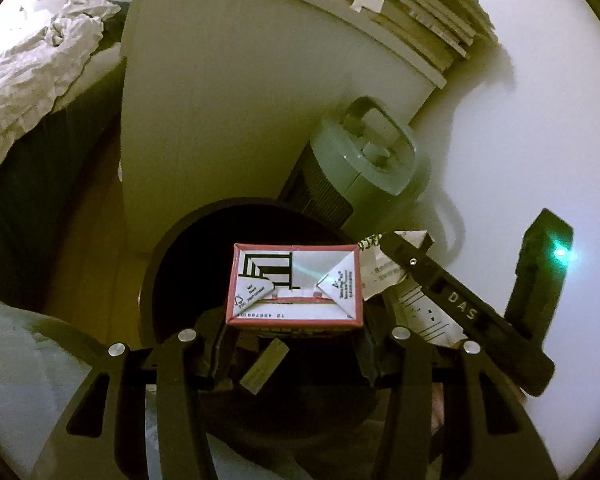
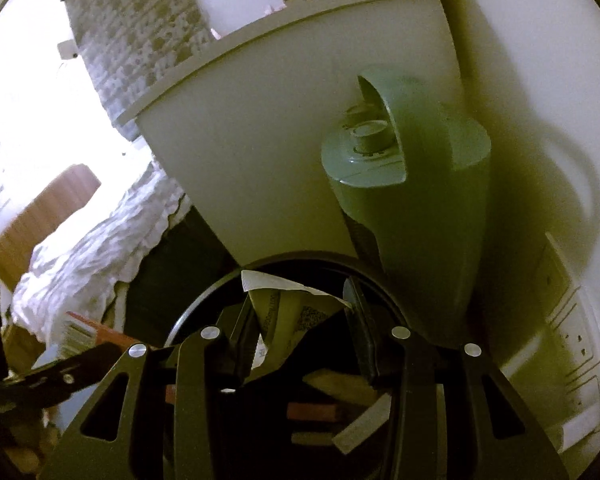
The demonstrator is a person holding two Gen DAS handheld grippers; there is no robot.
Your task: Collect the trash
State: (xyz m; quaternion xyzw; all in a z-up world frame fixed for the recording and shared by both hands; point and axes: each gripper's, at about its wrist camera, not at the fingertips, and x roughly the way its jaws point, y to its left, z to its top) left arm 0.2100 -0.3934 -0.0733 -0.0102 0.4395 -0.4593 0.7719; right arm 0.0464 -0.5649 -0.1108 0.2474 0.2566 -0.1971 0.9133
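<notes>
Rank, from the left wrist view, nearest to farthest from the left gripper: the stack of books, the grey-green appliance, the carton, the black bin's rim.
1. carton, clamped in the left gripper.
2. black bin, its rim directly below and around the carton.
3. grey-green appliance, upper right, beyond the bin.
4. stack of books, top right, on the white cabinet.

Carton (image 1: 294, 286) hides the bin (image 1: 188, 248) interior.

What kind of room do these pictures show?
Most likely a bedroom. A bed with rumpled white bedding stands beside a white bedside cabinet with books stacked on top, and a round black trash bin sits on the floor beside it.
</notes>
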